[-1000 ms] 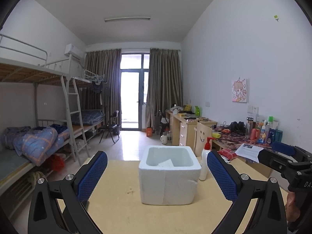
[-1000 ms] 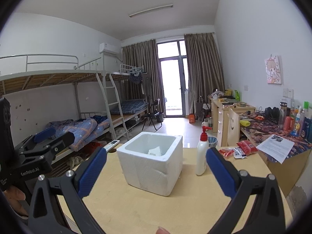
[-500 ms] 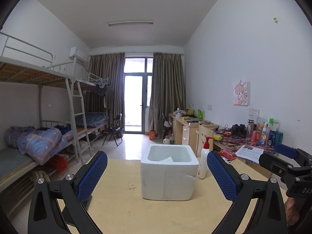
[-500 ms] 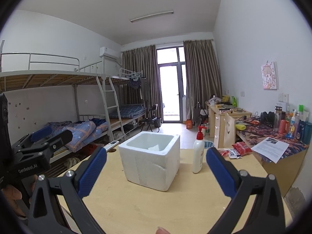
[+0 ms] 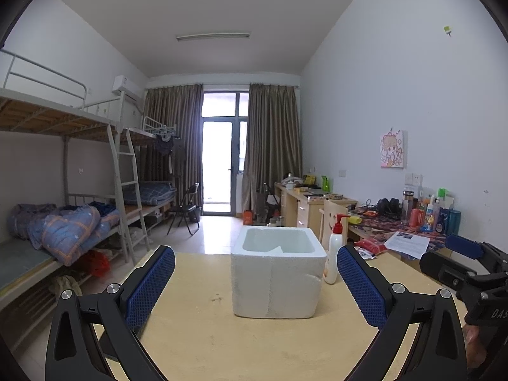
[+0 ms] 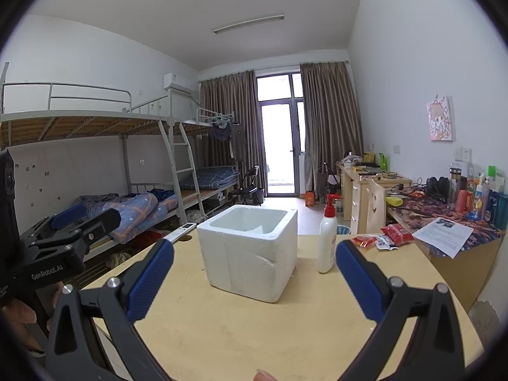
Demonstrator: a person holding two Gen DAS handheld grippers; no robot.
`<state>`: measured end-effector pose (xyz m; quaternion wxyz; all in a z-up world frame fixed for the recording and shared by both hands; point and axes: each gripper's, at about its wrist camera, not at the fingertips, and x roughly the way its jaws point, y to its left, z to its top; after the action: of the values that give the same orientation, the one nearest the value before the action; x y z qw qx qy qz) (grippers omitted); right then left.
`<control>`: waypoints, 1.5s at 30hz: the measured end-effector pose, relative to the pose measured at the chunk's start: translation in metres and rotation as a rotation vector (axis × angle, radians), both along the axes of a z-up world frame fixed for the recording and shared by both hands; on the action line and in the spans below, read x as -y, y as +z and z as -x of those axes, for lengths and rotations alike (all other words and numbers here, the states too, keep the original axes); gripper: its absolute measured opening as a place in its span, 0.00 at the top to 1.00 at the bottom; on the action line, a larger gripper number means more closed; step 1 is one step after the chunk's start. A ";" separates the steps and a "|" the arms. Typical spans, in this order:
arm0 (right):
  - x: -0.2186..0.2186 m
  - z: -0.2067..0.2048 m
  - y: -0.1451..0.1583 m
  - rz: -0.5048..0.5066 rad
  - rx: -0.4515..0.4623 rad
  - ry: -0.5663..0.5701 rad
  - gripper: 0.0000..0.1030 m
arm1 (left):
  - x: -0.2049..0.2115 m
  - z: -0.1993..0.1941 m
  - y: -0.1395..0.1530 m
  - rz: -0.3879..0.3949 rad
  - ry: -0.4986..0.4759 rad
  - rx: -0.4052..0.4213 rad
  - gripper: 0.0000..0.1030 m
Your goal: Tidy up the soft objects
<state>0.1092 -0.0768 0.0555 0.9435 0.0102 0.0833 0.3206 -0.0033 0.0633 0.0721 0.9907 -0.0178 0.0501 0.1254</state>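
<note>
A white foam box [image 5: 277, 279] stands open-topped on the tan table [image 5: 203, 343]; it also shows in the right wrist view [image 6: 250, 250]. Something white lies inside it, mostly hidden by the rim. My left gripper [image 5: 255, 282] is open and empty, held back from the box above the table. My right gripper [image 6: 254, 277] is open and empty, also short of the box. Each gripper shows at the edge of the other's view: the right one [image 5: 460, 254], the left one [image 6: 73, 222].
A white pump bottle with a red top [image 5: 335, 254] stands right of the box, also in the right wrist view [image 6: 327, 241]. Red snack packets [image 6: 390, 236] and a paper sheet [image 6: 444, 233] lie at the table's right. A remote [image 6: 181, 231] lies at the far left edge. Bunk beds stand left, cluttered desks right.
Both grippers have tilted up and drawn back a little, so the box sits lower and shows less of its inside. Both jaws stay open.
</note>
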 end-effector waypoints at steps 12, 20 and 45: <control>0.001 0.006 -0.028 0.000 -0.015 -0.035 0.00 | -0.002 0.005 -0.028 0.018 0.019 -0.005 0.01; -0.002 0.009 -0.047 0.019 -0.049 -0.058 0.00 | -0.001 0.009 -0.049 0.036 0.010 -0.029 0.01; 0.001 0.055 -0.068 0.024 -0.007 -0.093 0.00 | 0.016 0.049 -0.069 0.011 -0.014 -0.044 0.01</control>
<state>0.0539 -0.0775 -0.0125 0.9571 0.0038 0.0899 0.2753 -0.0522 0.0471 0.0032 0.9900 -0.0199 0.0728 0.1188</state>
